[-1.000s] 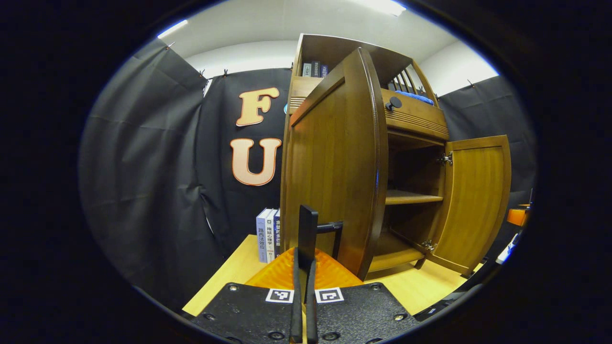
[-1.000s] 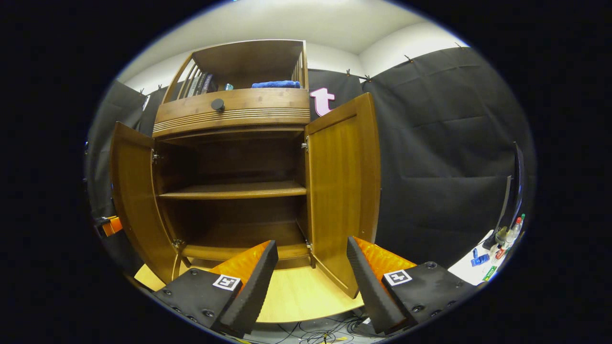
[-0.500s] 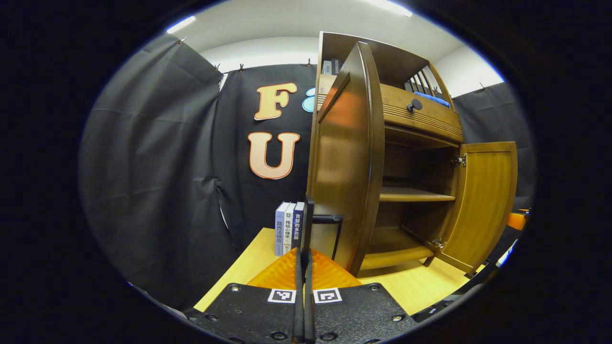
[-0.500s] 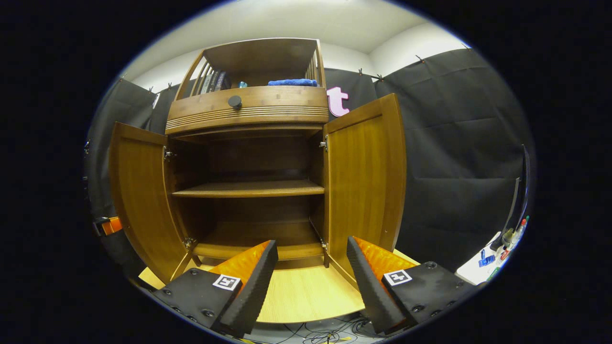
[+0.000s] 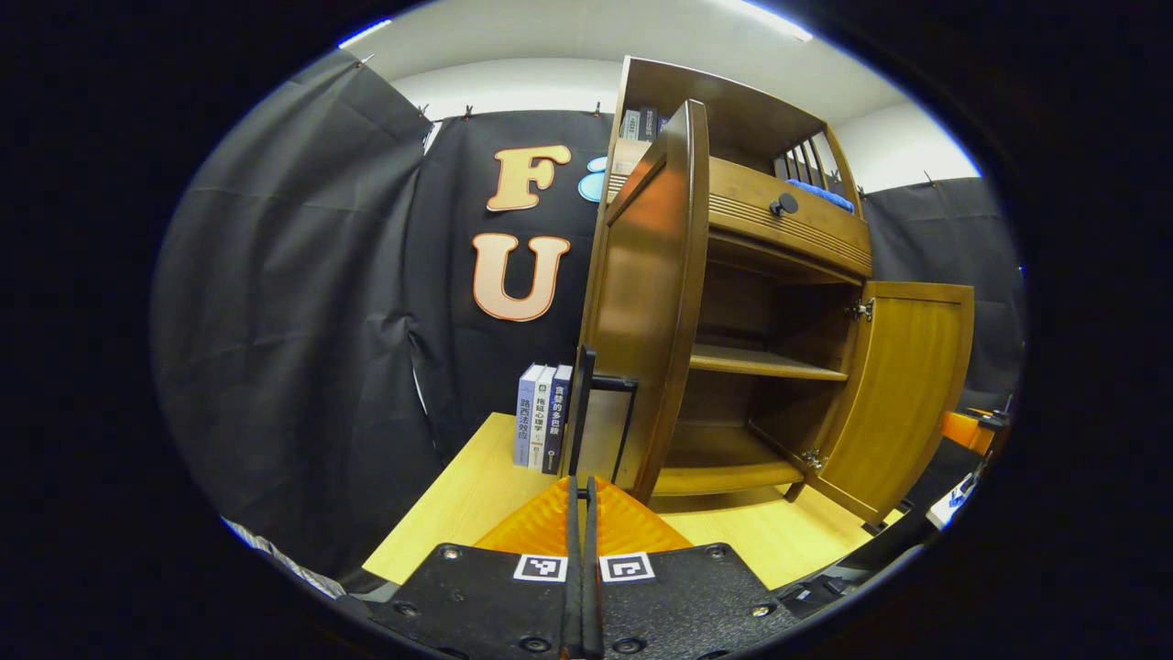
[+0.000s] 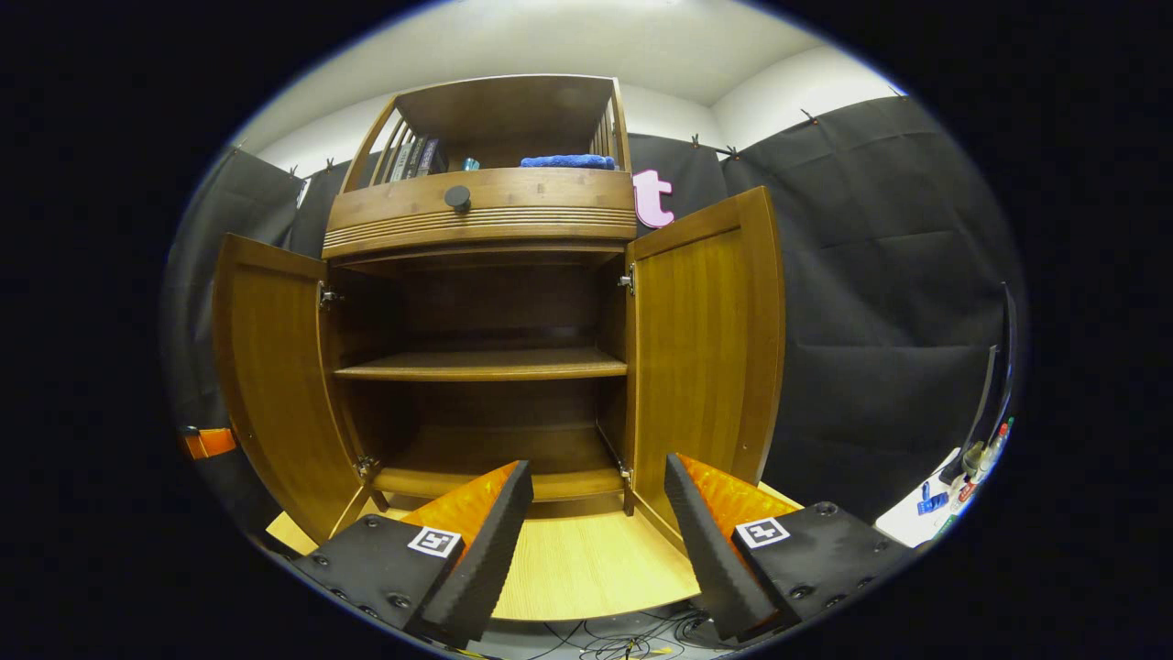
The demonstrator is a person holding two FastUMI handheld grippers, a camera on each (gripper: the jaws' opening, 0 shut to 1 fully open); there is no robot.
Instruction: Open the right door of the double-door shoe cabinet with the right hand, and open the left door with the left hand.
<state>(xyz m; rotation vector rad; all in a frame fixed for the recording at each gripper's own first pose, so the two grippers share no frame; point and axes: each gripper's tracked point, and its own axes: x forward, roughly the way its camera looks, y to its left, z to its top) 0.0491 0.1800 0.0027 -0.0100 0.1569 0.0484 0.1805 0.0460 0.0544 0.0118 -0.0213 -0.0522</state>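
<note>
The wooden shoe cabinet [image 6: 476,206] stands with both doors swung out. In the right gripper view the left door [image 6: 275,376] and right door [image 6: 706,357] flank the bare shelf [image 6: 481,365]. My right gripper [image 6: 597,463] hangs open in front of the cabinet's bottom, touching nothing. In the left gripper view the left door [image 5: 641,302] is seen almost edge-on. Its black handle [image 5: 585,412] rises straight out of my left gripper [image 5: 579,481], whose fingers are shut on the handle's lower end. The right door [image 5: 907,385] stands open farther off.
The cabinet sits on a light wooden table [image 5: 458,513]. A few books [image 5: 542,426] stand beside the left door. A drawer with a black knob [image 6: 456,196] and a blue cloth [image 6: 568,161] are above. Bottles [image 6: 981,454] stand far right; cables [image 6: 623,646] lie below.
The left door has swung further outward with my left gripper on its handle, showing more of the cabinet's inside. The right gripper view has only shifted slightly, and that gripper has stayed open.
</note>
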